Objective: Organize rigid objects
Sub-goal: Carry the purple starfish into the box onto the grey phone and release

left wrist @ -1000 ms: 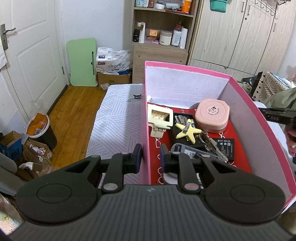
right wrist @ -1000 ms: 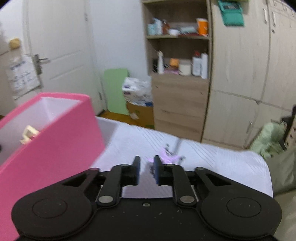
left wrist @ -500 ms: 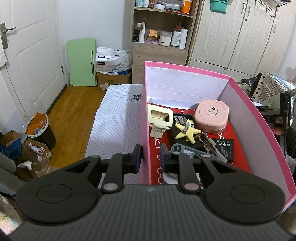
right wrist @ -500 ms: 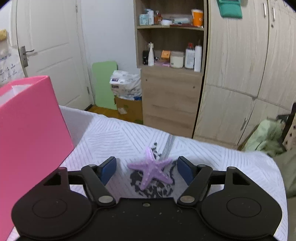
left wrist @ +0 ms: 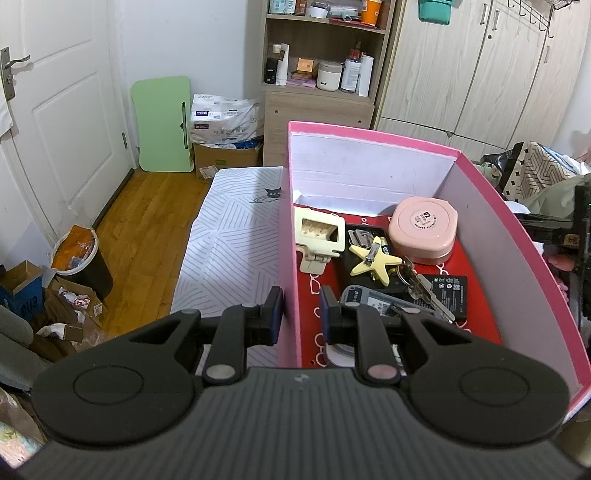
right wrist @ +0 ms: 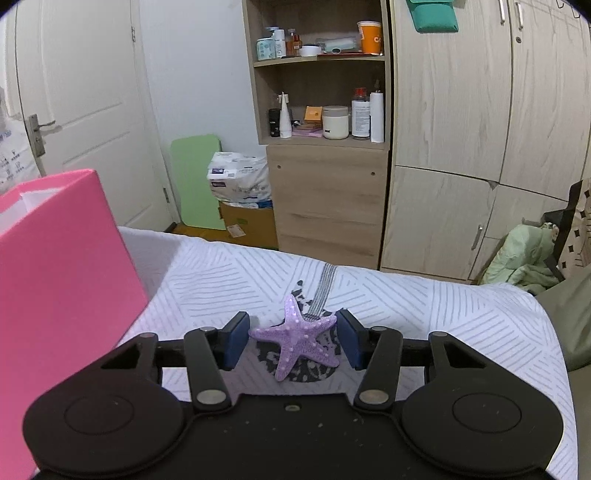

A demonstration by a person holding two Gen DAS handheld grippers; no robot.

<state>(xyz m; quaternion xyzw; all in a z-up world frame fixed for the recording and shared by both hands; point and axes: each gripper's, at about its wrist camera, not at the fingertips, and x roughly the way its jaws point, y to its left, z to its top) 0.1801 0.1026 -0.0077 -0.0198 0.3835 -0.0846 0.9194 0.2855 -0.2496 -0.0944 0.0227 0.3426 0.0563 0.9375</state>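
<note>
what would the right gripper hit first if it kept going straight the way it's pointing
Most likely the purple starfish, lying on the striped cloth right between the closing right gripper pads; past it, just cloth.

A round pink case (left wrist: 424, 235) inside the pink box (left wrist: 288, 236) carries "D2" printed on its lid, above a smaller line too small to read. An orange cup (right wrist: 369, 36) on the far shelf shows "CO" at its edge.

Bumpy matt purple starfish (right wrist: 299, 338) – smooth pink cardboard box (left wrist: 289, 236) – metal keys (left wrist: 424, 291)
</note>
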